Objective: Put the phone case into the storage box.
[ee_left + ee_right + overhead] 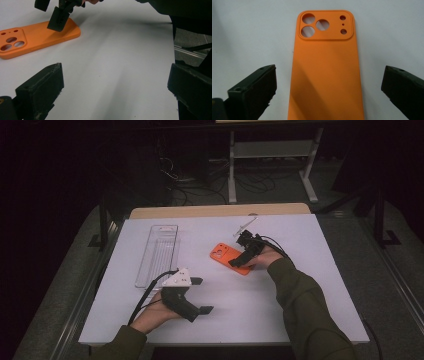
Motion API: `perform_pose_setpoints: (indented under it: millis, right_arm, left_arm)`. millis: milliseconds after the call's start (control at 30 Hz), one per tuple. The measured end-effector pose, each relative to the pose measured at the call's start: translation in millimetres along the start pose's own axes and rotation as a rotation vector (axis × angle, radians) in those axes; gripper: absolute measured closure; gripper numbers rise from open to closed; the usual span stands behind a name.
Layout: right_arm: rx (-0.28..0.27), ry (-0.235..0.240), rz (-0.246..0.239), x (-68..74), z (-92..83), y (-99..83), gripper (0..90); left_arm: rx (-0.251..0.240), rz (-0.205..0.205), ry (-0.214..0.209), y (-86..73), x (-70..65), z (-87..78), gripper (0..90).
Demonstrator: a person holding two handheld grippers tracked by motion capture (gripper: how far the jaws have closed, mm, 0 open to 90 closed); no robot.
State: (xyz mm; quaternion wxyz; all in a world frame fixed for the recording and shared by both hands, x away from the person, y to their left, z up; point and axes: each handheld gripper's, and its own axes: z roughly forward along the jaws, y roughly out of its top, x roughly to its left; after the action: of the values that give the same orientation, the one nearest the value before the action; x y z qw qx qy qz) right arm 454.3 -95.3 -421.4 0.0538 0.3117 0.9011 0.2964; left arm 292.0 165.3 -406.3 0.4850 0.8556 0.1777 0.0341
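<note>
An orange phone case lies back-up on the white table, right of centre, its camera cutouts toward the left. My right gripper is open and hovers low over the case's right end, one jaw on each side of it. In the right gripper view the case runs straight away between the wide-spread jaws of the right gripper. My left gripper rests open near the table's front, pointing right, nothing between its jaws. From the left gripper the case lies far left, with a jaw of the right gripper above it.
A long clear plastic tray lies at the table's left side. A small clear piece sits behind the right gripper. A wooden strip borders the far edge. Beyond it are cables and desk legs on a dark floor.
</note>
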Motion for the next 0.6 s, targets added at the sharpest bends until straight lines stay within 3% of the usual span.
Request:
perform_pose_setpoints:
  millis: [600]
  right_arm:
    - [0.064,-0.004,-0.043,1.0,19.6,-2.9,4.1]
  left_arm:
    - [-0.004,0.000,-0.002,0.3,0.3,-0.4,0.1]
